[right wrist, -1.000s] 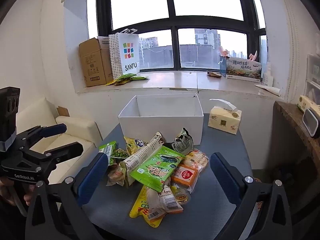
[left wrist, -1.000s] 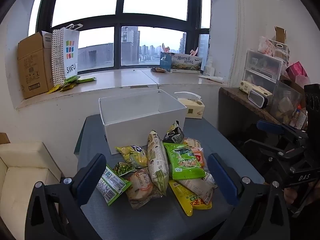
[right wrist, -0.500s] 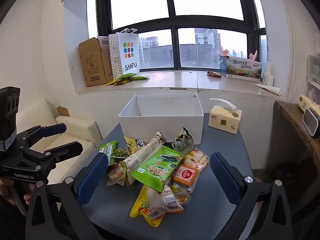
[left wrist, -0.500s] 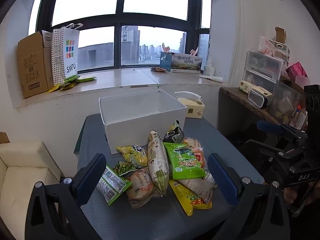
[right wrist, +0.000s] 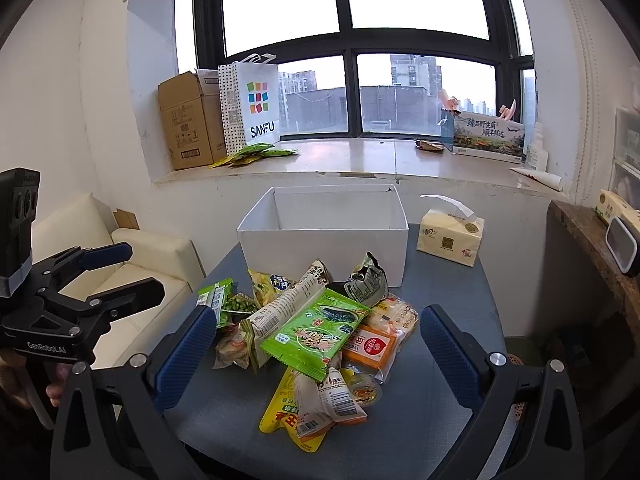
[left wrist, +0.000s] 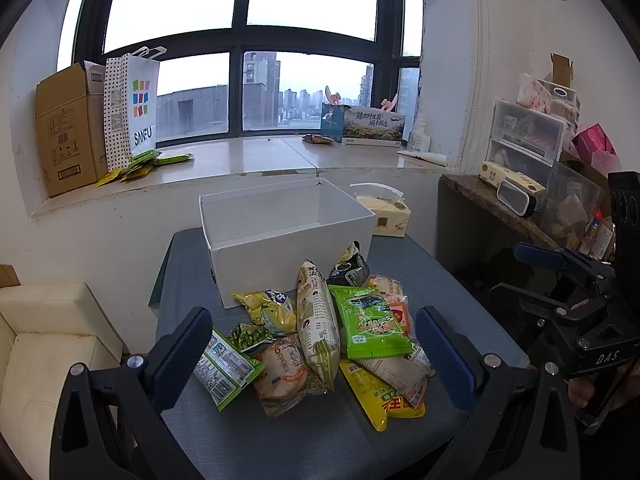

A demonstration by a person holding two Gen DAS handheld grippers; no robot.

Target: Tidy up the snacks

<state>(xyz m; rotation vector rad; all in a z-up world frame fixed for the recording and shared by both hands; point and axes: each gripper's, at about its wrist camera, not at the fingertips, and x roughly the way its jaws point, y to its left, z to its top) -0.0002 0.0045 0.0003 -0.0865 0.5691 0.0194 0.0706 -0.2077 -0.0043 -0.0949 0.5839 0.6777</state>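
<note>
A: Reading the table (left wrist: 192, 264) from left to right, what worries you first?

B: The left gripper (left wrist: 312, 354). Its jaws stand wide and empty, hovering short of the heap. Straight ahead of its left finger lies the green-and-white packet (left wrist: 226, 362), tilted over the near edge of the snack pile (left wrist: 320, 332). I judge that a careless push there could slide it toward the table's left edge rather than pick it up.

A: And the middle?

B: The packets overlap. The long beige bag (left wrist: 318, 320) lies on the round cracker pack (left wrist: 282, 368), and the bright green seaweed bag (right wrist: 316, 330) lies on top of several others. Lifting a lower one would likely drag its neighbours. They are glossy, soft and crinkly, so I expect a pinch on a flat face to slip; a sealed edge looks safer.

A: The white box (right wrist: 324, 232)?

B: Open-topped and empty as far as I see, right behind the pile, its front wall touched by the yellow bag (left wrist: 270, 306) and the dark packet (right wrist: 368, 280).

A: Further right?

B: The orange packet (right wrist: 370, 346) and the yellow pouch (right wrist: 286, 410) sit nearest the right gripper (right wrist: 316, 358), which is also spread wide, holding nothing. The tissue pack (right wrist: 450, 236) stands apart, beside the box; it should stay out of the sorting.
</note>
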